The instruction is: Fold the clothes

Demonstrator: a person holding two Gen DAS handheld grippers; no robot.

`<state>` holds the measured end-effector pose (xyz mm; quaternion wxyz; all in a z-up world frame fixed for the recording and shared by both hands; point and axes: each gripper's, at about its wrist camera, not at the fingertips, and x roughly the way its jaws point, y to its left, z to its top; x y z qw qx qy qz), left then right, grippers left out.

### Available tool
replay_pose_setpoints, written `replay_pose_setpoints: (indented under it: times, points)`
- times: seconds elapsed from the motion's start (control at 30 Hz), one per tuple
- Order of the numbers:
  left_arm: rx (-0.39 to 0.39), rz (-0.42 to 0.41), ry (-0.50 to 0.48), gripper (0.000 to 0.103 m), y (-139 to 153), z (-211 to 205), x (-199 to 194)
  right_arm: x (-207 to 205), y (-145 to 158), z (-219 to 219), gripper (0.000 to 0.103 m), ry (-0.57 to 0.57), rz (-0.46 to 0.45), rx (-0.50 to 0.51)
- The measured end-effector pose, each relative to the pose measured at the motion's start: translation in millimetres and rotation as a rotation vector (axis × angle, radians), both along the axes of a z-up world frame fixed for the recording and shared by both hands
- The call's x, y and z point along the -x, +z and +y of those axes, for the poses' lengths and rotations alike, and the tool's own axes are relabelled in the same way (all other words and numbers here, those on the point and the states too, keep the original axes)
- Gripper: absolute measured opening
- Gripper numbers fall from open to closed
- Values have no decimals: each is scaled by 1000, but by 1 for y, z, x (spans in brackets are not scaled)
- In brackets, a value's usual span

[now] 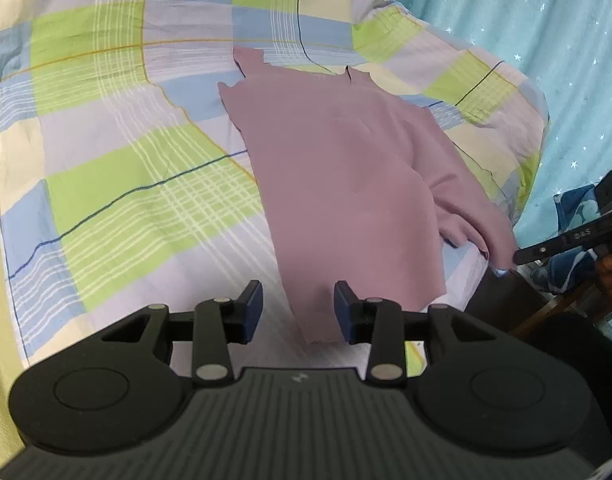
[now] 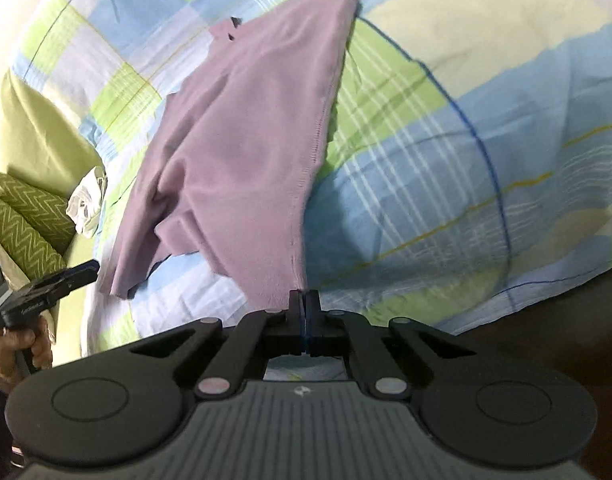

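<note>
On the checked bedsheet point(image 1: 106, 184), a mauve garment point(image 1: 337, 168) lies spread, running from 12 o'clock down to 6 in the left wrist view. Left gripper point(image 1: 298, 308): jaws apart, the garment's near corner between them (contact unclear). Right gripper point(image 2: 304, 312): jaws together, clamped on the garment's hem at 6 o'clock.

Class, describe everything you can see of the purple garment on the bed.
The purple garment is a plain mauve knit that looks soft, with a stitched hem along one edge. It lies spread but rumpled on the checked bedsheet, one side folded into creases. The right claw is shut on its near corner, lifting that edge. The left claw stands open around another corner, pads not pressing.
</note>
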<state>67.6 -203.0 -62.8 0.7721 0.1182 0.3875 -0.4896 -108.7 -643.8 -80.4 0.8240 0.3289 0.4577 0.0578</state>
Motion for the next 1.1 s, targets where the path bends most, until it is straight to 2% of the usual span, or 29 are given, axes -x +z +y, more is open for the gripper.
replay_pose_setpoints:
  times: [0.1,0.23,0.33,0.37,0.4,0.43,0.47,0.5,0.53,0.63,0.77,0.8,0.83,0.87,0.97,1.1]
  points:
    - [-8,29,-14,33,-7,-3,-3,9,8,2,1,-13,-19,44]
    - [-18,26,-34,32,-12,-9,-3,18,12,-2,1,-45,-30,79]
    - [-19,38,-40,21,-13,-13,-2,22,8,-14,1,-49,-37,66]
    - [-17,49,-43,13,-14,-14,-2,21,5,-16,1,-48,-40,57]
    - [-18,52,-40,6,-14,-15,-2,21,2,-19,10,-51,-42,45]
    - [-13,54,-38,4,-14,-15,-1,20,-2,-19,12,-50,-56,20]
    - [-8,55,-36,2,-14,-15,-1,19,-6,-20,24,-49,-71,-6]
    - [-2,55,-34,1,-14,-14,-1,18,-10,-20,41,-48,-86,-33]
    - [3,48,-27,1,-13,-12,-1,17,-12,-19,44,-43,-100,-48]
    - [28,27,6,1,-4,-2,-4,11,-19,-12,44,-22,-123,-85]
    - [59,43,32,1,9,13,-12,-3,-30,-9,45,-12,-128,-123]
    - [62,43,37,1,11,14,-14,-6,-33,-9,31,-9,-123,-143]
    - [66,43,42,1,13,16,-15,-8,-33,-9,12,-4,-120,-160]
    - [71,37,44,1,16,17,-16,-8,-31,-9,1,1,-115,-168]
    - [89,17,54,1,27,23,-20,5,-11,-12,1,12,-123,-127]
    - [88,37,39,1,27,29,-20,35,15,-34,0,-44,-116,-31]
